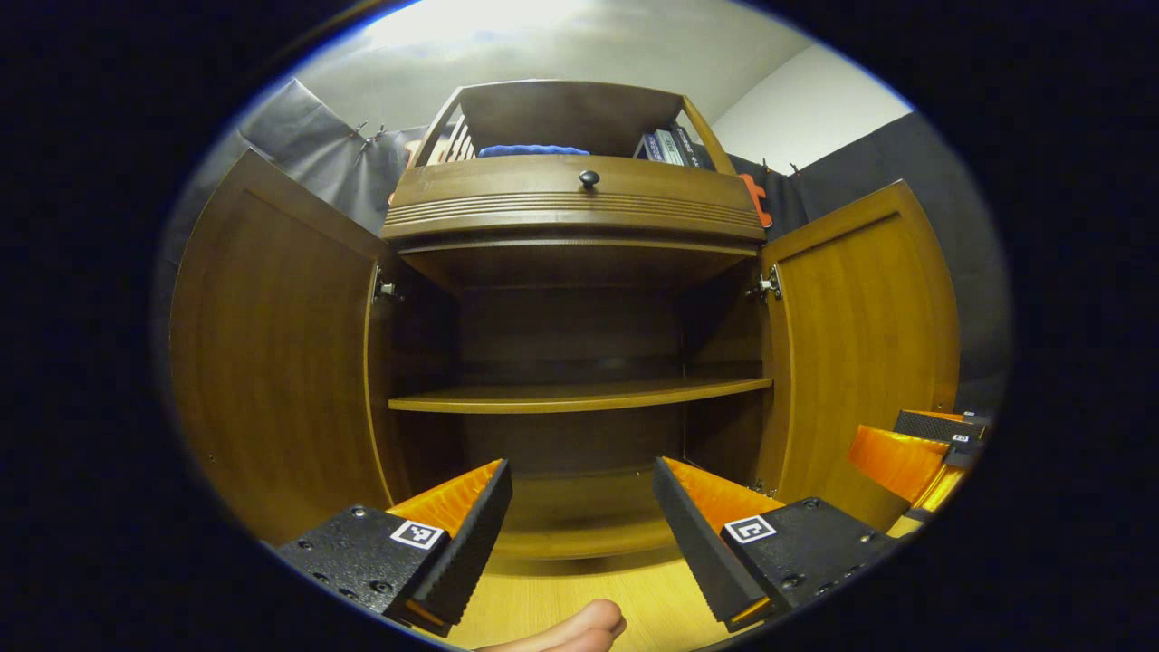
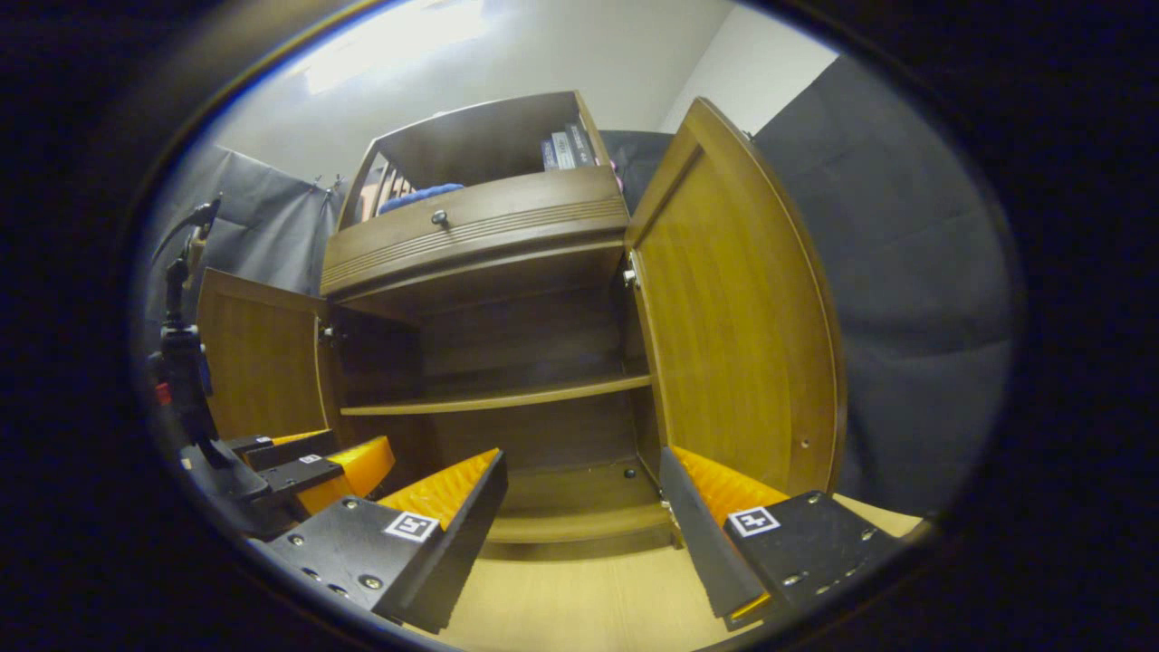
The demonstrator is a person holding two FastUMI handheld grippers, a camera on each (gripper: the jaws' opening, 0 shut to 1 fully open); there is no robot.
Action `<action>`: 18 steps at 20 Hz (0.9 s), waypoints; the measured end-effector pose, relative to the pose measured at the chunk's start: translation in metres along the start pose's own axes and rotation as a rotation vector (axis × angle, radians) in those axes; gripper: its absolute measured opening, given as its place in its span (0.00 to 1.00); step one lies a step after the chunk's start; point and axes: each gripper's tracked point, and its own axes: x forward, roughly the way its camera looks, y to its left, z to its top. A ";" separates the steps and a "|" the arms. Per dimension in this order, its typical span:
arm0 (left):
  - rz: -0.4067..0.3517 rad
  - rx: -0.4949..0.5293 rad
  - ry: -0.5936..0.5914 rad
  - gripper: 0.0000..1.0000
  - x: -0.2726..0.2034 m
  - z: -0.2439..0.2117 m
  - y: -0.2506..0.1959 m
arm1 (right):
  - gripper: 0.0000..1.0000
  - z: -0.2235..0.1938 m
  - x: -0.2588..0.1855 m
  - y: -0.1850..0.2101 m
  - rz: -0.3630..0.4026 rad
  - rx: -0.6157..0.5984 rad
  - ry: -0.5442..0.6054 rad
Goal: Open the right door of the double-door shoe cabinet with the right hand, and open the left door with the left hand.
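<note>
Both doors of the double-door shoe cabinet (image 1: 579, 272) stand swung wide, baring a dark interior and one bare middle shelf (image 1: 579, 395). In the left gripper view, the left door (image 1: 272, 353) hangs open at the frame's left and the right door (image 1: 860, 335) at its right, each on a metal hinge (image 1: 770, 286) near the top. The left claw (image 1: 582, 516) hovers before the opening with its fingers apart, holding nothing; the right claw (image 1: 924, 453) shows at the far right edge, near the right door's lower corner. A fingertip (image 1: 579, 627) shows at the bottom edge. In the right gripper view, the right claw (image 2: 584, 516) likewise has its fingers spread and empty, close beside the right door (image 2: 733, 335), with the left claw (image 2: 299, 466) low at the left, in front of the left door (image 2: 263, 358). Above the opening sits a drawer with a round knob (image 1: 589, 178); books (image 1: 670, 147) and a blue cloth (image 1: 532, 150) rest in the top shelf. The task looks complete. The doors appear stiff, smooth wooden panels that swing freely; the free vertical edge is the likeliest place to hold.
</note>
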 end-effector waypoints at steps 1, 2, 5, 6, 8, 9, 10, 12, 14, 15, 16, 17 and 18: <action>-0.003 0.001 -0.002 0.96 -0.005 0.004 0.004 | 1.00 0.004 -0.004 0.002 0.000 -0.002 -0.003; -0.005 0.002 -0.001 0.96 -0.009 0.010 0.007 | 1.00 0.009 -0.008 0.005 0.002 -0.003 -0.006; -0.024 -0.005 -0.005 0.99 -0.019 0.023 0.007 | 1.00 0.023 -0.018 0.012 0.013 0.000 -0.025; -0.034 -0.013 -0.003 1.00 -0.024 0.026 0.005 | 1.00 0.028 -0.021 0.015 0.019 -0.004 -0.031; -0.039 -0.020 -0.009 1.00 -0.032 0.033 0.006 | 1.00 0.034 -0.028 0.021 0.030 -0.008 -0.039; -0.034 -0.017 -0.014 0.99 -0.035 0.037 0.009 | 1.00 0.037 -0.032 0.024 0.037 -0.004 -0.044; -0.031 -0.013 -0.020 0.99 -0.038 0.041 0.011 | 1.00 0.040 -0.036 0.026 0.041 -0.001 -0.048; -0.031 -0.011 -0.028 0.99 -0.042 0.044 0.010 | 1.00 0.046 -0.044 0.029 0.047 -0.011 -0.066; -0.046 -0.011 -0.026 0.99 -0.045 0.042 0.005 | 1.00 0.050 -0.051 0.034 0.053 -0.023 -0.076; -0.049 -0.011 -0.019 0.96 -0.045 0.040 0.005 | 1.00 0.051 -0.054 0.037 0.058 -0.025 -0.074; -0.047 -0.015 -0.013 0.99 -0.046 0.039 0.006 | 1.00 0.052 -0.054 0.039 0.066 -0.026 -0.073; -0.038 -0.021 -0.012 0.99 -0.047 0.039 0.008 | 1.00 0.053 -0.056 0.041 0.077 -0.029 -0.075; -0.035 -0.020 -0.012 0.99 -0.047 0.040 0.010 | 0.97 0.053 -0.058 0.041 0.081 -0.032 -0.076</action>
